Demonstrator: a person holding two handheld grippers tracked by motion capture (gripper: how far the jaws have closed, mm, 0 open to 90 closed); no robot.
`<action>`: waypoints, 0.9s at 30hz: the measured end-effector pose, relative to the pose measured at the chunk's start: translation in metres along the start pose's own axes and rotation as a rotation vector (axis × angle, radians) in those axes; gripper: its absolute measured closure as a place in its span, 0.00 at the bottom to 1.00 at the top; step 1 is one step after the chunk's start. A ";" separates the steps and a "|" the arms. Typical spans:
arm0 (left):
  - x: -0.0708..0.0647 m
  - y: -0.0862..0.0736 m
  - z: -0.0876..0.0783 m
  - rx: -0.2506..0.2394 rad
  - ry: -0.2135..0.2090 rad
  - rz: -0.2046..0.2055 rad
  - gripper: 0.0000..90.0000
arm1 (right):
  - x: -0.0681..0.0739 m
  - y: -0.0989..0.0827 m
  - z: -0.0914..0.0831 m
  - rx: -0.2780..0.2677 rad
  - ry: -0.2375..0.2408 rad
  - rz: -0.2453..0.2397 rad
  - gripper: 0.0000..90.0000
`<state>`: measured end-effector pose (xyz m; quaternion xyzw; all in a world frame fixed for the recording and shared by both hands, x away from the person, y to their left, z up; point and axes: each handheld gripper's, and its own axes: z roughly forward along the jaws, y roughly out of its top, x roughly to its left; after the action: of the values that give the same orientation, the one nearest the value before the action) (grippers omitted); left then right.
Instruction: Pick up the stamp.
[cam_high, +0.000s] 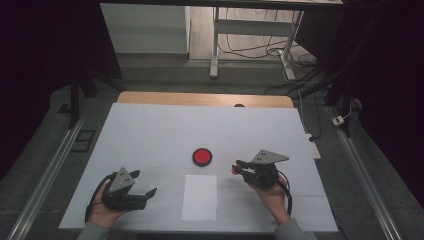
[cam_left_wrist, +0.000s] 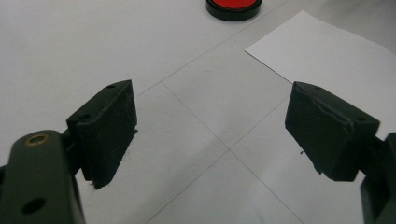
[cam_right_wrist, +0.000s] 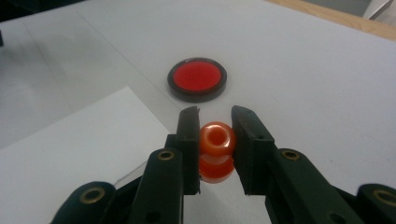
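Orange stamp (cam_right_wrist: 216, 149): glossy, translucent orange, paler ring at top. Red ink pad (cam_right_wrist: 197, 78): bright red disc, black rim. Paper sheet (cam_high: 199, 197): plain white, no print, near front edge of surface. Surface (cam_high: 150, 130): pale grey-white cover, thin grey seam lines crossing it; bare wood-tan strip along far edge. Right claw (cam_right_wrist: 215, 119): matte black, brass-coloured rivets; grey three-cornered plate on top. Left claw (cam_left_wrist: 224, 135): matte black pads, one brass-coloured rivet.
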<state>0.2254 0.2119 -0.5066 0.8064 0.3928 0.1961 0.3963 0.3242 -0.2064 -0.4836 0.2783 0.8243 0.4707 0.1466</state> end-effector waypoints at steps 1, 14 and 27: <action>0.000 0.000 0.000 -0.001 0.000 -0.001 0.19 | 0.001 0.001 -0.001 -0.007 0.005 0.004 0.80; 0.000 0.000 0.001 0.003 0.001 0.002 0.19 | 0.004 0.005 -0.012 -0.069 0.046 0.023 0.80; -0.001 0.000 0.001 0.008 0.001 0.004 0.19 | 0.010 0.009 -0.015 -0.107 0.094 0.025 0.80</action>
<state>0.2258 0.2107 -0.5075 0.8087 0.3920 0.1956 0.3925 0.3114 -0.2073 -0.4683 0.2580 0.8006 0.5282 0.1166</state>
